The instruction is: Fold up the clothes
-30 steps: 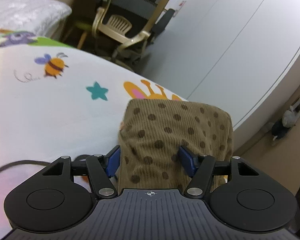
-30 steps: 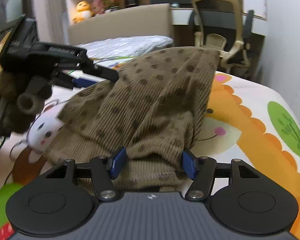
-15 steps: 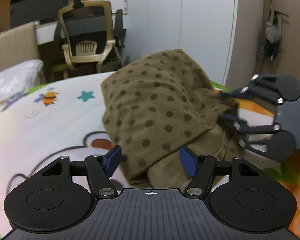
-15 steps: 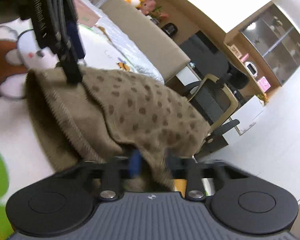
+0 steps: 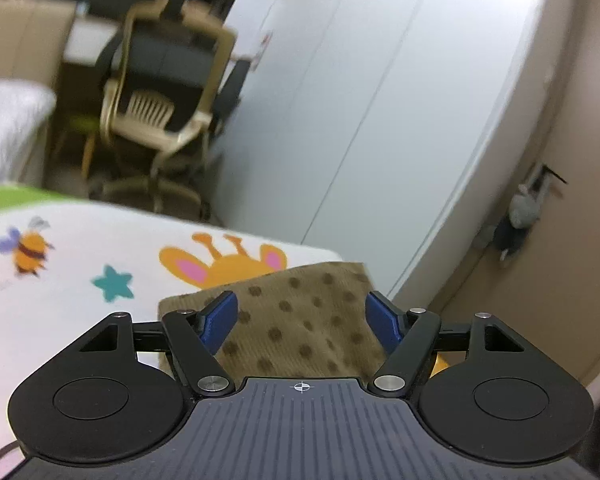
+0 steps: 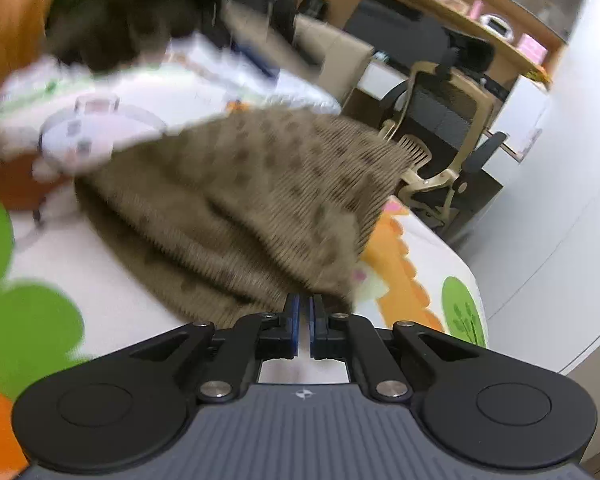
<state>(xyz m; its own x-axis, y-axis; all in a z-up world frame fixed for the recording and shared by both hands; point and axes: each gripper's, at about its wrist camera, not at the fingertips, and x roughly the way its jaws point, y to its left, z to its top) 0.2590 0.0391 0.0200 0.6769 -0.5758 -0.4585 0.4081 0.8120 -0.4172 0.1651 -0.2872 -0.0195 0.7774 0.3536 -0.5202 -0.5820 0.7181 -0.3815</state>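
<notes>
Brown dotted corduroy garment (image 6: 260, 200) lies bunched on the cartoon-print bedsheet (image 5: 80, 272), only roughly doubled over, so folding is partway at best. My right gripper (image 6: 304, 322) is clenched on its near edge. My left gripper (image 5: 300, 316) has just been widening, cloth between its pads (image 5: 220, 316) but ungripped.

Right gripper (image 6: 304, 320): jaws closed together from wide. Left gripper (image 5: 302, 316): jaws just widened over the spotted garment (image 5: 300, 316).
</notes>
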